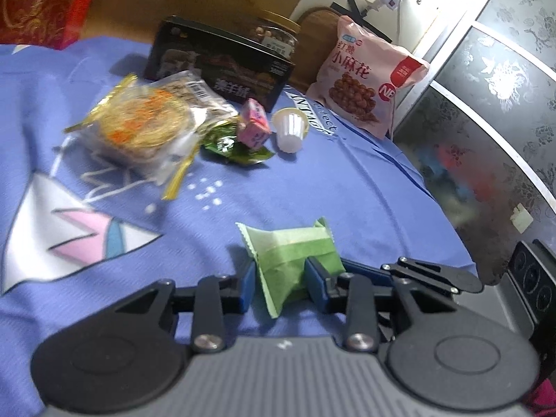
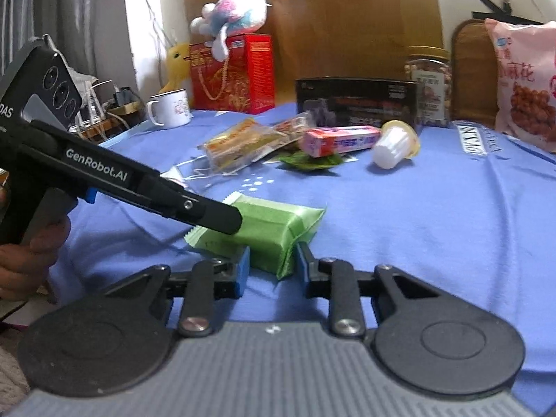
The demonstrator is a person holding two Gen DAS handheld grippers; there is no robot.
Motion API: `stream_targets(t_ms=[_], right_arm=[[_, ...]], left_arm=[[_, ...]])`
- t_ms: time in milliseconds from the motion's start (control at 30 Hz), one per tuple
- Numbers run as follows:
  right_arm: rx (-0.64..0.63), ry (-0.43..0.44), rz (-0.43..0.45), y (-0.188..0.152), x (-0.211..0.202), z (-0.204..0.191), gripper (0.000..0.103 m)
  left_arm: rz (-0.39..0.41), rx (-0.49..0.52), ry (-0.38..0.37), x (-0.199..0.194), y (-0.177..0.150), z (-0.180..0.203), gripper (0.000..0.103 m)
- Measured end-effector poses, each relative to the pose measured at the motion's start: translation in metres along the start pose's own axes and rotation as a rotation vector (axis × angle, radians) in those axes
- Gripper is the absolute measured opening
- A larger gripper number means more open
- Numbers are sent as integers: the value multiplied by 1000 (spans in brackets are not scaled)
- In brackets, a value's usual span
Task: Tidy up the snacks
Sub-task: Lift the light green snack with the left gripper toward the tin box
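- Both of my hand-held grippers are at the green packet [image 1: 295, 257] on the blue-clothed surface [image 1: 347, 191].
- Left hand-held gripper [image 1: 279, 279] is clamped on the packet; right hand-held gripper [image 2: 272, 264] brackets its corner, grip uncertain.
- Next, I judge: lift it to the snack pile [image 1: 146, 128].

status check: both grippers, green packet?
Left hand-held gripper shut on light green foil snack packet. Right hand-held gripper straddles its corner, open. Nothing in the way.
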State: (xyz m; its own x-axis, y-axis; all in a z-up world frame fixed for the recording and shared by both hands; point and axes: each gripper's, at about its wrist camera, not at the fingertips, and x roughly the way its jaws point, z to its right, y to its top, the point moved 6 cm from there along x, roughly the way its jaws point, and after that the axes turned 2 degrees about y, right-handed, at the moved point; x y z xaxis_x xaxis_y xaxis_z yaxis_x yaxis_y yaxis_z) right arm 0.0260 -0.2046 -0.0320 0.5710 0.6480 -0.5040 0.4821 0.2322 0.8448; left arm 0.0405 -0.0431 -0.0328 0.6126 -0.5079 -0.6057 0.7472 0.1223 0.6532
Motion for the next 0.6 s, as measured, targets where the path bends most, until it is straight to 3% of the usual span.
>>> stream_targets(t_ms=[233, 600], right_arm=[[90, 96, -17, -14, -12, -23, 27], [145, 111, -5, -16, -17, -24, 27]], left_arm=[[6, -12, 1, -27, -27, -8, 31], [26, 14, 38, -25, -30, -1, 35]])
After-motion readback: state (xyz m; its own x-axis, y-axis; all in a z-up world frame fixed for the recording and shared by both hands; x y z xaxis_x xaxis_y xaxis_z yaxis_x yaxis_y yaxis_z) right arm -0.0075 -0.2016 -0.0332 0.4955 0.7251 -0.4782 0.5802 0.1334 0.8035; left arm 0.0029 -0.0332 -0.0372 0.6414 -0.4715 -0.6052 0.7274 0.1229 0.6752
